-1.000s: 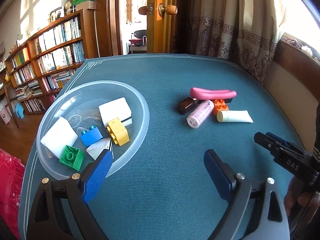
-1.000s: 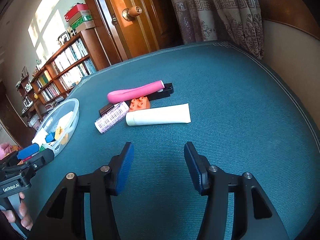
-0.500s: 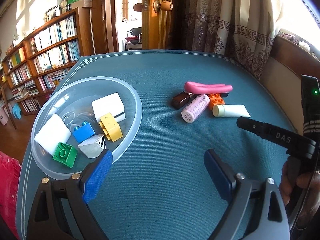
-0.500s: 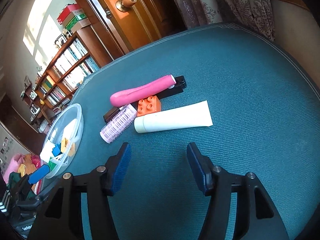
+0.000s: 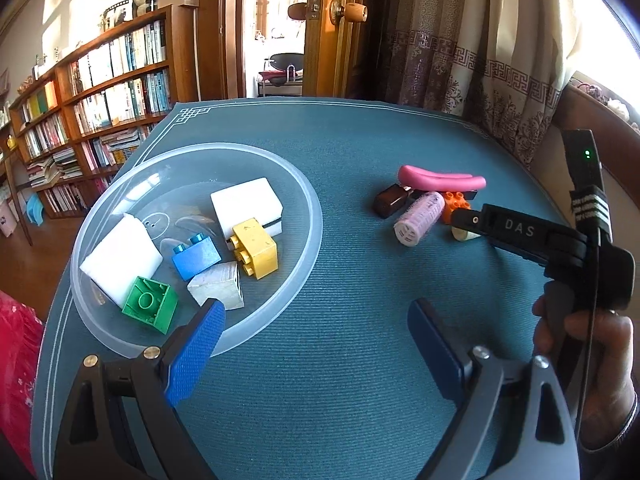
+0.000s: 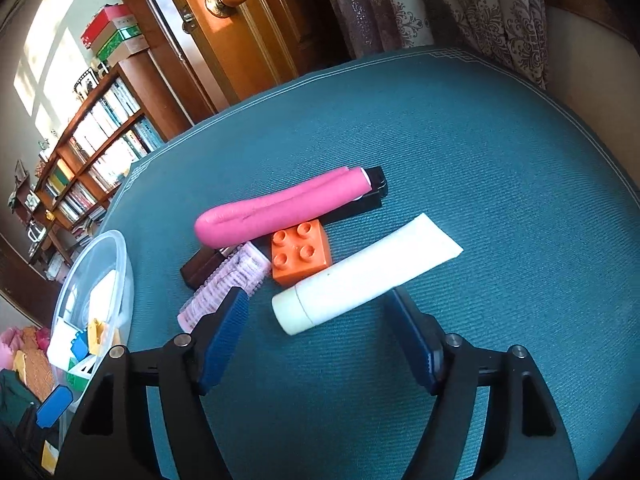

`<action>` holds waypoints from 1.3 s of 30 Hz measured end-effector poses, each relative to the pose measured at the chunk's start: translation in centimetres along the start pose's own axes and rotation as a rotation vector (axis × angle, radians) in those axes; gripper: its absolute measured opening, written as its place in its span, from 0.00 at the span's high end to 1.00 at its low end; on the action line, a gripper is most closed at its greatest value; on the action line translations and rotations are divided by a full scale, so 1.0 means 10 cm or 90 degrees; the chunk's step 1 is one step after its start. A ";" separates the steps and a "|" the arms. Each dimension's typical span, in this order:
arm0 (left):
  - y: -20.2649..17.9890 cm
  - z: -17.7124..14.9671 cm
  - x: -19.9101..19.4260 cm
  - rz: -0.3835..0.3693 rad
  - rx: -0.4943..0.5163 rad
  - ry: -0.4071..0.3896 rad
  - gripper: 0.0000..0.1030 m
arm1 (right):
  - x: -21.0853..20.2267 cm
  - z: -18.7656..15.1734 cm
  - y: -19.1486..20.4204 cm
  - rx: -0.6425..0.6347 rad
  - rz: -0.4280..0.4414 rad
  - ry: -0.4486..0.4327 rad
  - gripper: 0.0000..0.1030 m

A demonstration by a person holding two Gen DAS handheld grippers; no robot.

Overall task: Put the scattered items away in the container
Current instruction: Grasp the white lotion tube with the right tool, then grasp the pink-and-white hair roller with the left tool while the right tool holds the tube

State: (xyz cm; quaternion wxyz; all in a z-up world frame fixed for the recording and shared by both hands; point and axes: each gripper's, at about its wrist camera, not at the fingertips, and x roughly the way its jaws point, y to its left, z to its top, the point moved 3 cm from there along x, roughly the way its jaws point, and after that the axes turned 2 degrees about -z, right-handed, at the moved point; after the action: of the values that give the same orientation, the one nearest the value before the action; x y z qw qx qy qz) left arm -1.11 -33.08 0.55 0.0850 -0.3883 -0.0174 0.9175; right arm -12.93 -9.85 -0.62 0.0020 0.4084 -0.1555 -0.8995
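Note:
A clear plastic bowl (image 5: 308, 208) (image 6: 120, 248) on the teal table holds white blocks, a yellow brick (image 5: 256, 246), a blue brick (image 5: 196, 256) and a green brick (image 5: 150, 304). To its right lies a heap: a pink foam piece (image 6: 280, 208), an orange brick (image 6: 300, 254), a pink hair roller (image 6: 224, 284), a brown bottle (image 5: 390, 200) and a white tube (image 6: 364, 276). My right gripper (image 6: 320, 316) is open, its blue pads on either side of the tube's cap end. My left gripper (image 5: 316, 336) hangs open at the bowl's near rim, empty.
A black bar (image 6: 372, 192) lies under the pink piece. Bookshelves (image 5: 100, 92) stand beyond the table's left edge, a wooden door (image 5: 340, 28) and curtains (image 5: 480, 60) behind it. A hand (image 5: 592, 344) holds the right gripper's handle at the right.
My right gripper has advanced toward the heap until its pads flank the white tube. The left gripper has shifted slightly and stays open by the bowl.

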 end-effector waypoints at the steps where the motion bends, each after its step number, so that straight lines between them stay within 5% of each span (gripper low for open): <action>1: 0.01 -0.01 0.01 -0.002 -0.002 0.003 0.08 | 0.01 0.01 0.00 -0.003 -0.009 -0.002 0.27; 21: -0.22 0.00 0.06 -0.022 0.034 0.010 0.08 | -0.22 -0.05 -0.55 -0.016 -0.082 -0.038 0.28; 31: -0.34 0.06 0.06 -0.024 0.046 0.004 0.08 | -0.08 0.07 -0.41 -0.067 -0.106 -0.036 0.28; 33: -0.36 0.09 0.08 -0.027 0.045 0.005 0.08 | -0.07 0.08 -0.40 -0.075 -0.106 -0.036 0.32; 37: -0.42 0.13 0.12 -0.035 0.047 0.007 0.08 | -0.10 0.07 -0.46 -0.093 -0.128 -0.035 0.68; 39: -0.48 0.15 0.15 -0.039 0.054 0.007 0.08 | -0.13 0.06 -0.52 -0.090 -0.117 -0.032 0.73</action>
State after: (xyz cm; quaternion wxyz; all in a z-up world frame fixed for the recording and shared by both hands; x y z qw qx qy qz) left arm -2.51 -28.09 1.00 0.1293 -0.3888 0.0105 0.9122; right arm -11.84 -4.53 -0.81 -0.0557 0.3968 -0.0538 -0.9146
